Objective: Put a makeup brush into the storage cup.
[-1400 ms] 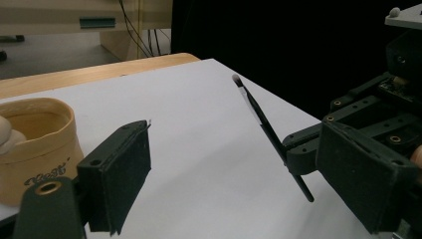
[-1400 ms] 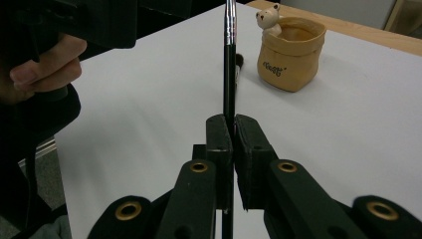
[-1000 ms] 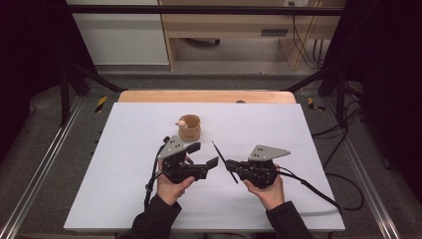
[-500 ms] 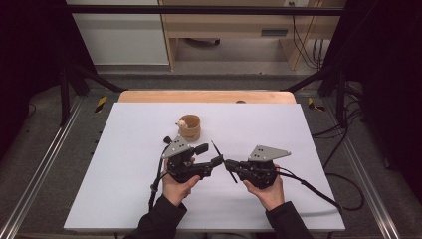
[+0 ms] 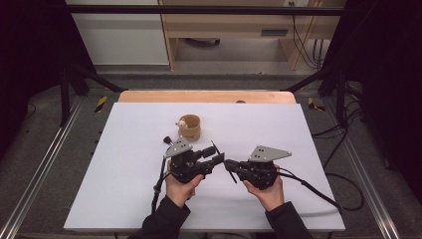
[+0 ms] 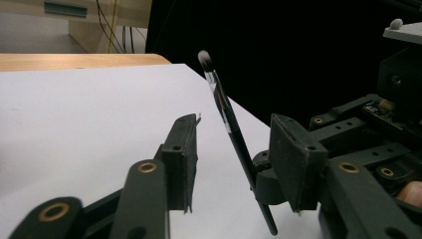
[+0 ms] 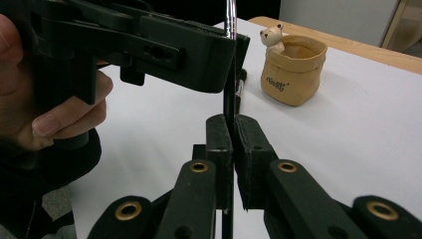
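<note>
A: Two grippers meet over the white table (image 5: 124, 149). From above, where is the brush?
B: The right gripper (image 5: 230, 165) pinches the makeup brush (image 5: 214, 148), bristles pointing away.
A: From the left gripper view?
B: The brush (image 6: 229, 119) stands between the left gripper (image 6: 234, 159) jaws, which have just been closing, not yet touching; earlier they stood wider.
A: From the right gripper view?
B: Jaws clamp the handle (image 7: 229, 99); a bear pot (image 7: 293, 67) sits beyond.
</note>
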The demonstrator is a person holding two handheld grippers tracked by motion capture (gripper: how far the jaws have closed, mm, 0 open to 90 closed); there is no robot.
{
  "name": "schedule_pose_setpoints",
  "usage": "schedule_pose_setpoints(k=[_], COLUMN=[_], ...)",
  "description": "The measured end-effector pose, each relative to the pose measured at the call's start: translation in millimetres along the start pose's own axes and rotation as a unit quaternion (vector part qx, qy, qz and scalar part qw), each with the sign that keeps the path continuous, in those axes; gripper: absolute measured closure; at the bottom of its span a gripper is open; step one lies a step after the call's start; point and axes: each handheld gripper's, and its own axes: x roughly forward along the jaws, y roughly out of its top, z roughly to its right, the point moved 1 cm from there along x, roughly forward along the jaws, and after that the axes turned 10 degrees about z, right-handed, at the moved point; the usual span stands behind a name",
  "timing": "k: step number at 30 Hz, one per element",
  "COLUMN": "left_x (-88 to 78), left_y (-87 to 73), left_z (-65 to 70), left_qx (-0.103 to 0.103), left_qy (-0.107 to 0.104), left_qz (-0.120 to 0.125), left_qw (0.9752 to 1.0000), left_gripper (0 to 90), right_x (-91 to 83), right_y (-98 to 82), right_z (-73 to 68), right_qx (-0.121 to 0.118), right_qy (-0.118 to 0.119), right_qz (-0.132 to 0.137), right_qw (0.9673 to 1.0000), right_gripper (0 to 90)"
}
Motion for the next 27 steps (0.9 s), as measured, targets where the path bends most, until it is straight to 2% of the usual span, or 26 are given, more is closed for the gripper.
schedule_pose_setpoints(k=[12,27], left_x=[0.9,0.4], left_y=[-2.9,-4.2], left_z=[0.6,3.5], left_qx=[-0.016,-0.021], left_qy=[0.003,0.001], left_qz=[0.005,0.017], left_qw=[0.9998,0.9996], left_gripper=[68.2,79.4], right_x=[0.4,1.6], right_y=[0.4,0.1], right_z=[-1.0,-2.2], right_qx=[0.0,0.001], right_qy=[0.002,0.006], right_qz=[0.001,0.001], right_qw=[1.0,1.0], right_gripper=[85.6,85.6])
